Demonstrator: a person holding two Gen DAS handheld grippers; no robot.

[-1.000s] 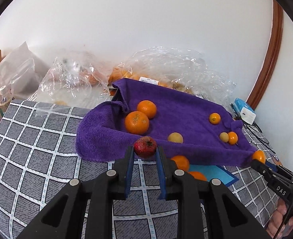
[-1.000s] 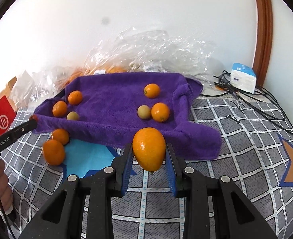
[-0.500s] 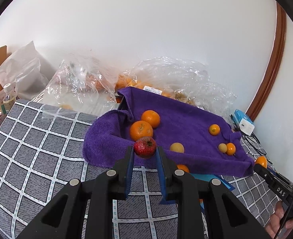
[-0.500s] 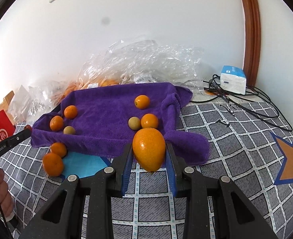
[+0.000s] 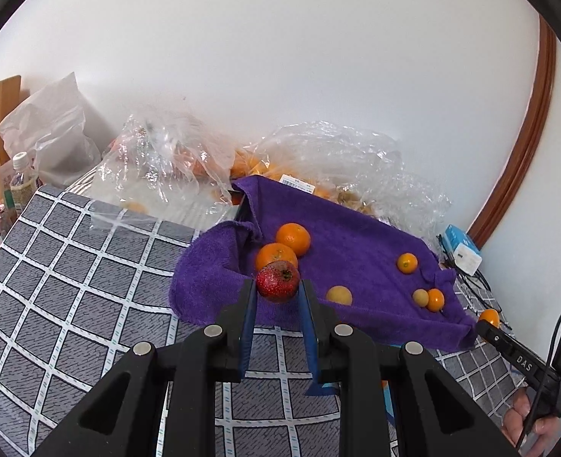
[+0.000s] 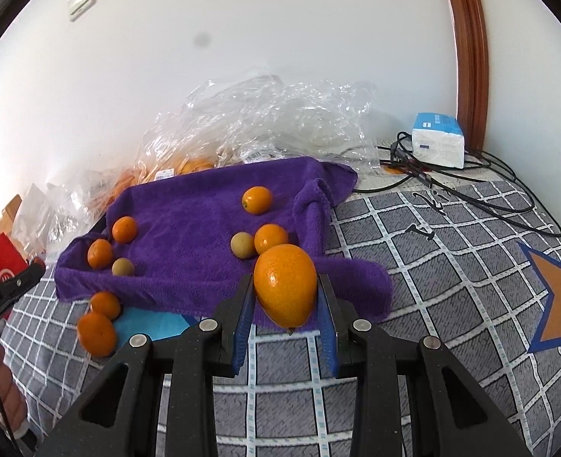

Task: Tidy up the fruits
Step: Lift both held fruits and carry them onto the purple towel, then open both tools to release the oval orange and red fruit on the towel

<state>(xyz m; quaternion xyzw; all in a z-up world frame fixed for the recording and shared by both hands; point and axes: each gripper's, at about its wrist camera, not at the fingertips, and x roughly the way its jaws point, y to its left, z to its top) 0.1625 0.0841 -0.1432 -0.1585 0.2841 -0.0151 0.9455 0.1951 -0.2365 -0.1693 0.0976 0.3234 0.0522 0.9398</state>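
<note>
Fruit (image 5: 278,281) in left gripper (image 5: 276,289) as before, towel (image 5: 353,251) lower in view.

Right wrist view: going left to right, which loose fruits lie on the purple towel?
Orange → orange → tan fruit → tan fruit → small orange → small orange.

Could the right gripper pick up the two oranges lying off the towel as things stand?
Probably not yet: the right gripper is shut on an oval orange fruit. The two oranges lie in the open beside the towel, nothing covering them.
</note>
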